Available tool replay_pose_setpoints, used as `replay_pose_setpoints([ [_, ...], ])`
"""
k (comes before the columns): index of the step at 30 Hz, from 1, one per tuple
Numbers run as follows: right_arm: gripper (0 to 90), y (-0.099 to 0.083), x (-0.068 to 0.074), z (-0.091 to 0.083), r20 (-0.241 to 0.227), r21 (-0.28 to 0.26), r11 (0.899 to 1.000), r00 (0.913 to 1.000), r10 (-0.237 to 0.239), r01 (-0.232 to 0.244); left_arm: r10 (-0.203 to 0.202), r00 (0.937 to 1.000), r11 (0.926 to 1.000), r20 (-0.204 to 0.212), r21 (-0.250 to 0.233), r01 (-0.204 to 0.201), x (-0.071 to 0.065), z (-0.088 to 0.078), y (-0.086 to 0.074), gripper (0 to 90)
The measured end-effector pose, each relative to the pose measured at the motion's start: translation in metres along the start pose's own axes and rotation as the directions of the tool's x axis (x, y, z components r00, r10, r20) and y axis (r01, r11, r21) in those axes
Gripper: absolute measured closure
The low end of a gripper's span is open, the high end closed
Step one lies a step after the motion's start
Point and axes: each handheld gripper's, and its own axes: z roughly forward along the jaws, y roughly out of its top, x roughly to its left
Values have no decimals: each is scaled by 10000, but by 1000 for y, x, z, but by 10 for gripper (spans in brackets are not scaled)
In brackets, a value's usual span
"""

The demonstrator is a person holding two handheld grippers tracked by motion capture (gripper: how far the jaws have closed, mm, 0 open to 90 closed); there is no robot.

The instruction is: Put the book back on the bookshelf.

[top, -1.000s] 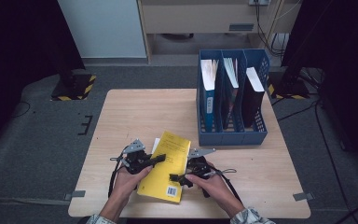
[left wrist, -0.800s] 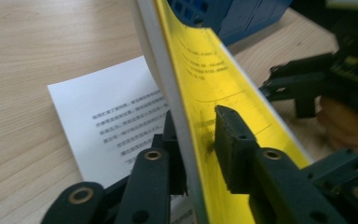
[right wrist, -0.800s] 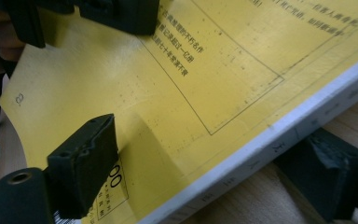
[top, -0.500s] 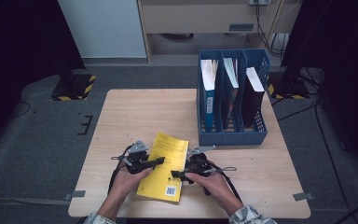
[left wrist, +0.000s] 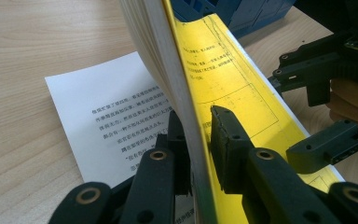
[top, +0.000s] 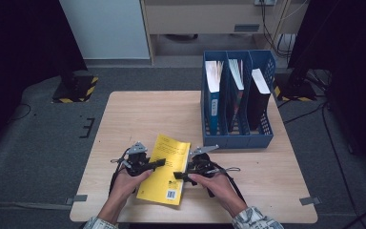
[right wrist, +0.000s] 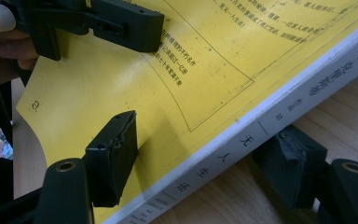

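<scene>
Two grippers work a yellow paperback book [top: 166,169] at the wooden table's [top: 138,114] near edge. Left gripper [left wrist: 196,140] clamps its lifted page block; right gripper's [right wrist: 205,161] jaws, just closing, straddle the spine, not yet pressing. Beyond, a blue three-slot file rack [top: 238,138] stands, unobstructed.

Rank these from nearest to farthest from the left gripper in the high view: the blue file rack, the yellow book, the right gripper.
1. yellow book, clamped in the left gripper, table front.
2. right gripper, at the book's other edge.
3. blue file rack, far right.
</scene>
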Motion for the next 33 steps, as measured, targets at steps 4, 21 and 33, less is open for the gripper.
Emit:
replay_pose_setpoints([
  [4,368,3,1,-3,63,-166,9999,10000,14,-13,47,10000,9999,14,-166,-47,-1,-4,2,785],
  [21,440,37,14,-9,296,-169,9974,9971,-700,705,13,9995,9947,311,-1026,19,-2,-22,11,816],
  [33,581,57,17,-17,1031,-283,9934,9888,-1078,1113,306,9995,9953,-2,-915,-305,-1,-26,28,792],
])
